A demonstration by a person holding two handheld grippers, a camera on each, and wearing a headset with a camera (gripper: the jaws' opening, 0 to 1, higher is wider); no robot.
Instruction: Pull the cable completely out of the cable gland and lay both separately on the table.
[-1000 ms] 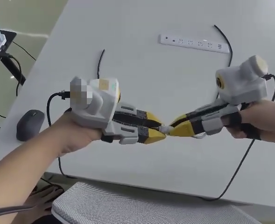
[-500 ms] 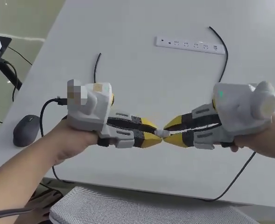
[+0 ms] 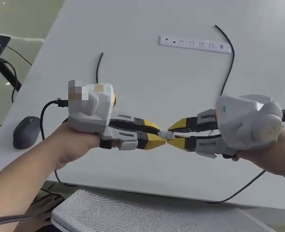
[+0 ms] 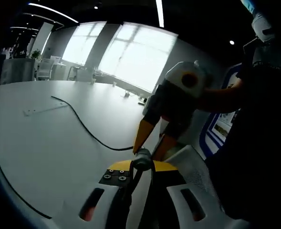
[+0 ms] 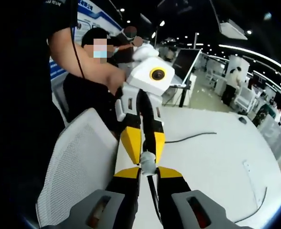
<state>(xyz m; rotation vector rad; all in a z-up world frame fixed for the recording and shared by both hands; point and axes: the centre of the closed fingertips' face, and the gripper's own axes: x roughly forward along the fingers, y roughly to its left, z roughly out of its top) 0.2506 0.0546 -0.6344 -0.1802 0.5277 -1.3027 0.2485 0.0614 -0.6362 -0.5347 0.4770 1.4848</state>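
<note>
Flat, bright light washed the white bench point(image 3: 147, 72) in the head view, which was fairly sharp throughout. The left gripper view was dim and backlit: the far windows point(image 4: 126, 57) blew out to glare, a person point(image 4: 254, 143) on the right fell into silhouette, and the cable gland point(image 4: 142, 159) at the jaws looked soft. Ceiling lamps point(image 5: 162, 23) lit the right gripper view, and the fisheye bowed its edges.

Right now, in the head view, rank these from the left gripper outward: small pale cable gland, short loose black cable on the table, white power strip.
1. Small pale cable gland: right at the tips of the left gripper.
2. Short loose black cable: lying on the table, behind the gripper and to its left.
3. White power strip: across the table, farthest.
</note>
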